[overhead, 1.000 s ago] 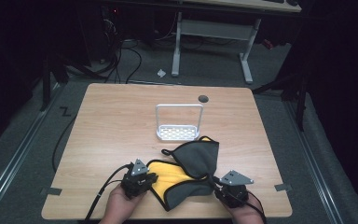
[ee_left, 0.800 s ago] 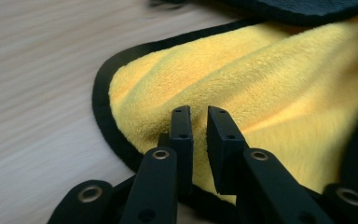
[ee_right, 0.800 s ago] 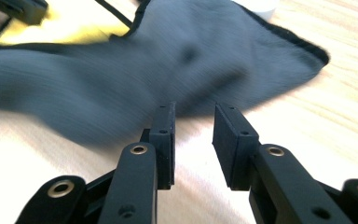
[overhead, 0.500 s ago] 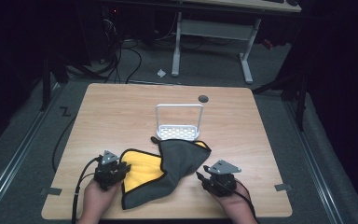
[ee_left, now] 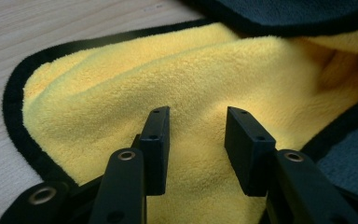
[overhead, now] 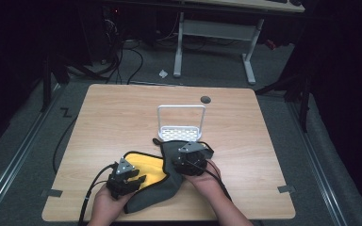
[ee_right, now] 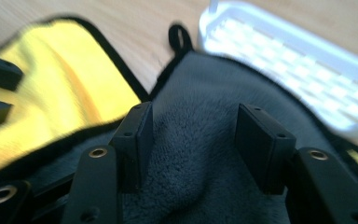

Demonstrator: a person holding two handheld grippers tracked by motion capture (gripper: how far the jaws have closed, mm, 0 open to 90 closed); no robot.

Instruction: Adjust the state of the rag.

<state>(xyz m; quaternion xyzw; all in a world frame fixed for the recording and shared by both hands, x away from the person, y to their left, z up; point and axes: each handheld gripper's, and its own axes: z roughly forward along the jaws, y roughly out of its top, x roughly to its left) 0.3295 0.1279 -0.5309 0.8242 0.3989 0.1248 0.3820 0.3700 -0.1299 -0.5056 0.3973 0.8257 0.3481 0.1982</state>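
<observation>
A cloth, yellow on one face and grey on the other with black edging, lies partly folded near the table's front edge. My left gripper hovers over the yellow face. Its jaws have just been opening and stand apart with nothing pressed between them. My right gripper is above the grey fold. Its jaws have also just been opening, and the grey pile lies beneath them, not gripped.
A white perforated rack with a wire handle stands just beyond the cloth; in the right gripper view this rack is close ahead. The wooden table has a round grommet near its far edge. Cables trail off the front.
The right gripper has moved left and away from the person onto the grey fold. The left gripper shifted back right over the yellow side. Both sets of jaws have spread and the cloth lies flatter.
</observation>
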